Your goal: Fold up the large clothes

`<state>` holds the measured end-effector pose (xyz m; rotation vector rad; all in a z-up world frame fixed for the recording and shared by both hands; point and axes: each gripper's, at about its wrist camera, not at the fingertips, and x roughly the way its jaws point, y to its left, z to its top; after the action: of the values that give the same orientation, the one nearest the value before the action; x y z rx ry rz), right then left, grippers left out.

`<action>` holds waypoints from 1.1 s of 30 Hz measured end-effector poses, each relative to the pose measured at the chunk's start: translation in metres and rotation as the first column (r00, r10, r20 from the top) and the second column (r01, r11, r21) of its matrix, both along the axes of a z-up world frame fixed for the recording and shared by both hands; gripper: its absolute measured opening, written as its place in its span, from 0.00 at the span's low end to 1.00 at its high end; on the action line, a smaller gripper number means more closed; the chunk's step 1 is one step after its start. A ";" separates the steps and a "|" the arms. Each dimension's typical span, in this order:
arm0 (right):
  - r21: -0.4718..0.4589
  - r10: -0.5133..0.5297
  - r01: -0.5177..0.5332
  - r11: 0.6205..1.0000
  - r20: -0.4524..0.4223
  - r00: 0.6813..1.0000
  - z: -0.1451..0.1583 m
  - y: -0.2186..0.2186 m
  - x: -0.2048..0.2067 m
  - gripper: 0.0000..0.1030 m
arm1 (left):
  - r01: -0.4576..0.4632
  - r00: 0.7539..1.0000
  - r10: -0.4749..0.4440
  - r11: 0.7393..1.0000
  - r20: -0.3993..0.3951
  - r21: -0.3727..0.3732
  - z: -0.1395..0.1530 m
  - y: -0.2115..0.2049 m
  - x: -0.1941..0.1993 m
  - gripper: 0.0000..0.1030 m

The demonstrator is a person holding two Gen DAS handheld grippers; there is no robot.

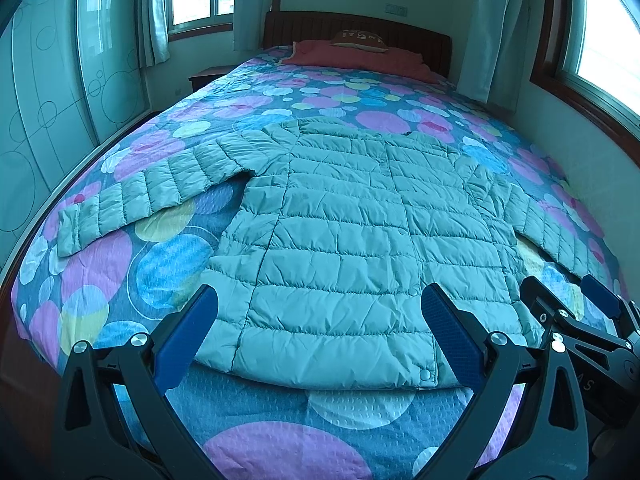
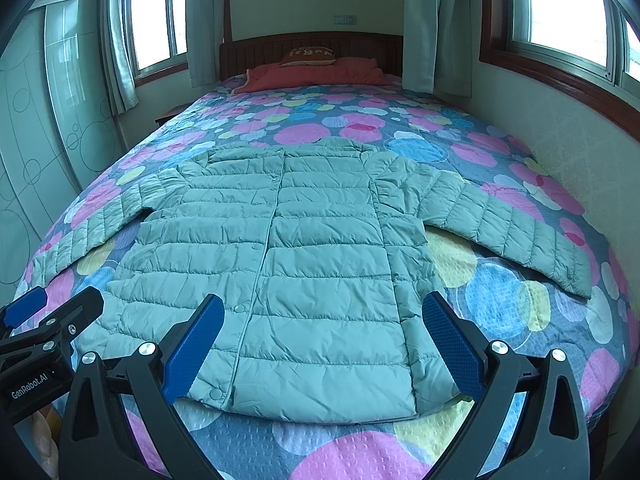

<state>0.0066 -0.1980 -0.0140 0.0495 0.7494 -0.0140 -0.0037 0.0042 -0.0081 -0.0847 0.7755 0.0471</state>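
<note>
Jacket [image 1: 340, 240] flat, collar-to-hem axis straight ahead of me; left gripper [image 1: 318, 328] and right gripper [image 2: 322, 338] spread empty over hem.

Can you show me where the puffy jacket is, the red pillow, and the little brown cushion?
puffy jacket [image 2: 320, 248]: right wrist view, middle of its front.
red pillow [image 2: 316, 76]: right wrist view, top surface.
brown cushion [image 2: 308, 57]: right wrist view, its face.
</note>
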 end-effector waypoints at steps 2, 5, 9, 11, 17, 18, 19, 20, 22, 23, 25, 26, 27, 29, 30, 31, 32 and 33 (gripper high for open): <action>-0.001 0.000 0.000 1.000 0.000 1.000 0.000 0.000 0.000 0.96 | 0.001 1.000 -0.001 1.000 -0.001 0.001 0.001 0.000 0.001 0.98; -0.001 0.000 0.000 1.000 -0.001 1.000 -0.001 0.001 0.000 0.96 | 0.001 1.000 -0.001 1.000 -0.003 0.000 0.000 0.000 0.001 0.98; -0.001 0.000 0.000 1.000 -0.001 1.000 -0.001 0.001 0.000 0.96 | 0.000 1.000 0.000 1.000 -0.004 0.000 -0.002 0.001 0.000 0.98; -0.001 0.000 0.000 1.000 -0.001 1.000 -0.002 0.001 0.000 0.96 | 0.000 1.000 0.000 1.000 -0.002 0.001 -0.002 0.000 0.000 0.98; -0.001 0.000 0.000 1.000 -0.001 1.000 -0.002 0.001 0.000 0.96 | 0.001 1.000 -0.001 1.000 -0.003 0.000 -0.001 0.000 0.000 0.98; -0.002 0.000 0.000 1.000 -0.001 1.000 -0.002 0.001 0.000 0.96 | 0.000 1.000 0.000 1.000 -0.004 0.000 -0.002 0.001 0.000 0.98; -0.002 0.000 0.000 1.000 -0.001 1.000 -0.002 0.001 0.000 0.96 | 0.001 1.000 -0.001 1.000 -0.003 0.000 -0.001 0.000 0.000 0.98; -0.001 0.000 0.000 1.000 -0.001 1.000 -0.002 0.001 0.000 0.96 | 0.001 1.000 -0.001 1.000 -0.003 0.001 -0.002 0.000 0.000 0.98; -0.002 0.000 0.000 1.000 -0.002 1.000 -0.002 0.001 0.000 0.96 | 0.001 1.000 -0.001 1.000 -0.003 0.001 -0.001 0.000 0.000 0.98; -0.002 0.000 0.000 1.000 -0.002 1.000 -0.002 0.001 0.000 0.96 | 0.001 1.000 -0.001 1.000 -0.003 0.001 -0.002 0.001 0.000 0.98; -0.002 0.000 0.000 1.000 -0.002 1.000 -0.002 0.001 0.000 0.96 | 0.001 1.000 -0.001 1.000 -0.004 0.000 -0.001 0.000 0.000 0.98; -0.002 0.000 0.000 1.000 -0.002 1.000 -0.002 0.001 0.001 0.96 | 0.001 1.000 -0.001 1.000 -0.005 0.000 -0.002 0.001 0.000 0.98; -0.003 0.000 0.000 1.000 -0.002 1.000 -0.002 0.001 0.001 0.96 | 0.001 1.000 -0.001 1.000 -0.006 -0.001 -0.003 0.001 -0.001 0.98; -0.001 0.000 0.000 1.000 -0.003 1.000 -0.002 0.001 0.001 0.96 | 0.002 1.000 -0.002 1.000 -0.005 0.000 -0.003 0.001 0.000 0.98; -0.002 0.000 0.000 1.000 -0.003 1.000 -0.002 0.001 0.001 0.96 | 0.002 1.000 -0.002 1.000 -0.005 0.000 -0.002 0.001 0.000 0.98; -0.003 0.001 -0.001 1.000 -0.003 1.000 -0.002 0.001 0.001 0.96 | 0.002 1.000 -0.002 1.000 -0.005 0.000 -0.003 0.001 0.000 0.98; -0.004 0.001 -0.001 1.000 -0.003 1.000 -0.002 0.001 0.001 0.96 | 0.002 1.000 -0.002 1.000 -0.005 0.001 -0.003 0.001 0.000 0.98; -0.002 0.001 -0.001 1.000 -0.003 1.000 -0.003 0.001 0.001 0.96 | 0.002 1.000 -0.002 1.000 -0.005 0.001 -0.003 0.001 0.000 0.98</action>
<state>0.0076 -0.1967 -0.0165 0.0470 0.7526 -0.0141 -0.0042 0.0053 -0.0116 -0.0835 0.7805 0.0458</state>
